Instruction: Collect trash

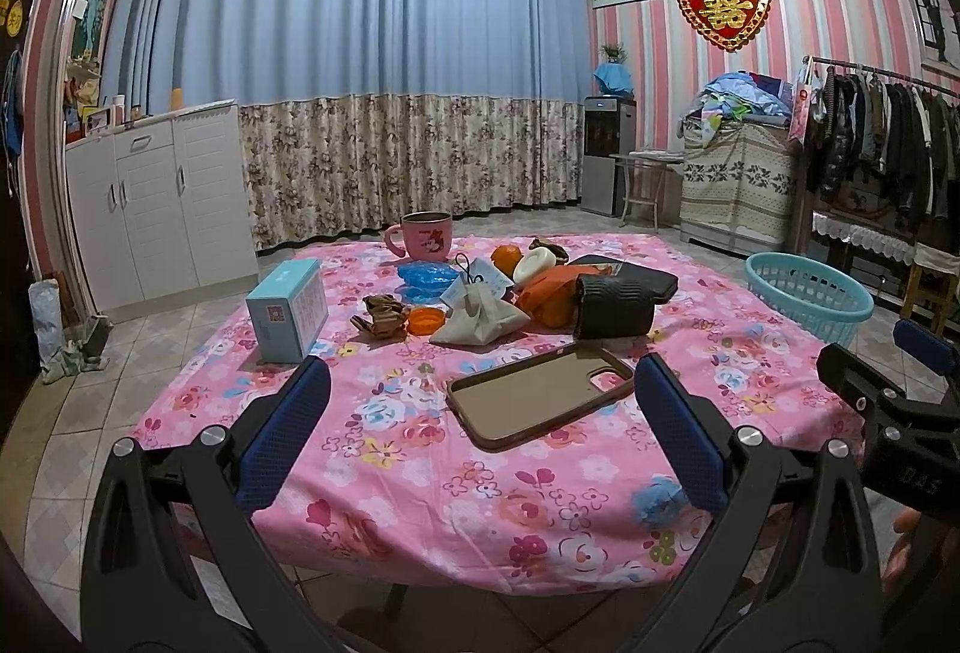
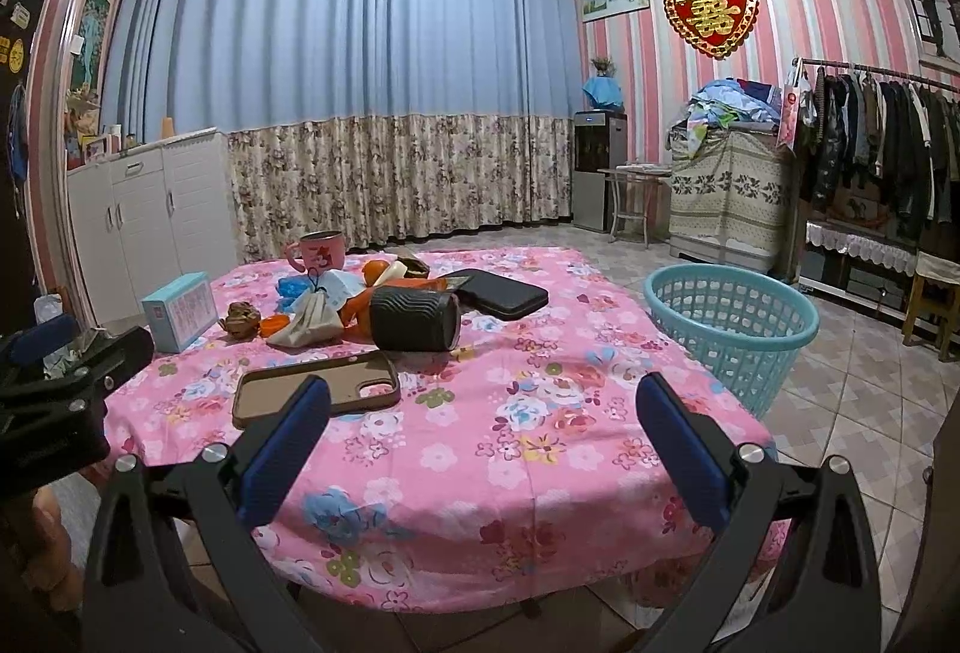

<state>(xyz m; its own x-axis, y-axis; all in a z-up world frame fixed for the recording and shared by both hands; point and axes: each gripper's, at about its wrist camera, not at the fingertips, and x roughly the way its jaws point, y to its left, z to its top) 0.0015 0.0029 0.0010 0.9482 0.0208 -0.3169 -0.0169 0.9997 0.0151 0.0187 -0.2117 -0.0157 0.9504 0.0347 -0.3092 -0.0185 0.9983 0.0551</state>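
Trash lies clustered mid-surface: crumpled brown wrapper (image 1: 379, 315), blue plastic bag (image 1: 427, 281), beige pouch (image 1: 480, 320), orange peel (image 1: 543, 296). Teal basket (image 2: 729, 329) stands on the floor beside the pink floral surface (image 2: 510, 449). Phone case (image 1: 540, 394) lies nearer. Left gripper (image 1: 480, 434) and right gripper (image 2: 480, 449): jaws wide apart, empty.

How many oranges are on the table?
2 at least. One orange sits at the back of the pile, right of the pink mug. Another lies lower, left of the black cylinder, partly covered. More may be hidden in the clutter.
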